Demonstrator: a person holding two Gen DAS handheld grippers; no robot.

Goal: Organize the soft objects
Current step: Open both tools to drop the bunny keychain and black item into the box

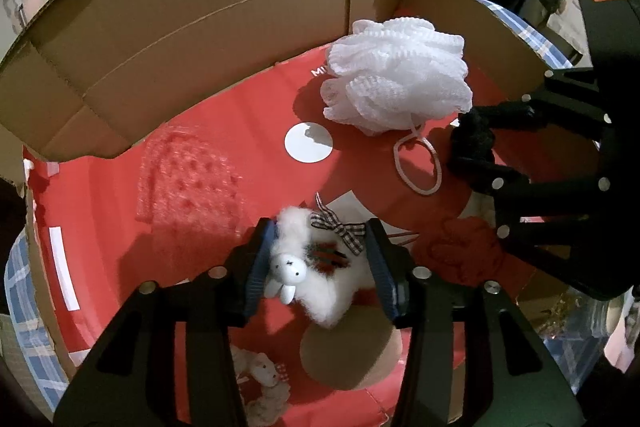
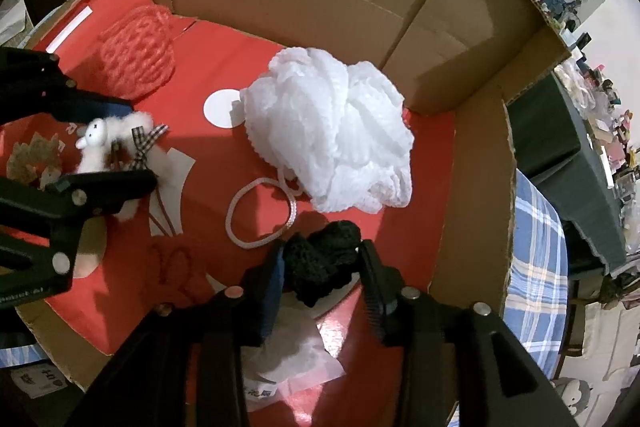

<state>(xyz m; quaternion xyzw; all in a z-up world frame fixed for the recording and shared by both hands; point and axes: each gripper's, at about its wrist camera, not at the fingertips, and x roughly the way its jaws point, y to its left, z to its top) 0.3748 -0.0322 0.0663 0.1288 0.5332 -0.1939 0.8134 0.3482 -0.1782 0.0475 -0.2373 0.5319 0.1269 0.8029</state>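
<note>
Two handheld claws reach down into an open cardboard box [image 1: 192, 39] with a red printed floor. The left claw [image 1: 320, 263] straddles a small white fluffy toy animal [image 1: 316, 267] wearing a checked ribbon bow [image 1: 340, 229]. The toy lies directly between the fingers, its long axis running roughly along the line the claw points, its face turned toward the left finger. The left pad touches its fleece; the right pad seems to stand just clear of the bow, so the claw looks partly open, not squeezing.

The right claw [image 2: 320, 275] frames a black crocheted bundle [image 2: 320, 263], a lumpy dark knot sitting between the fingers near their tips. Both pads lie close against it; whether they press on it cannot be told.

Beyond both claws, toward the box's back wall, sits a large white mesh bath pouf [image 2: 336, 135] with a white cord loop [image 2: 260, 215] trailing toward the right claw, which is nearer to it. A pinkish-red knitted piece [image 2: 136, 55] lies in the far left corner. A second fuzzy toy [image 1: 264, 383] lies below the left claw, at the near edge.
</note>
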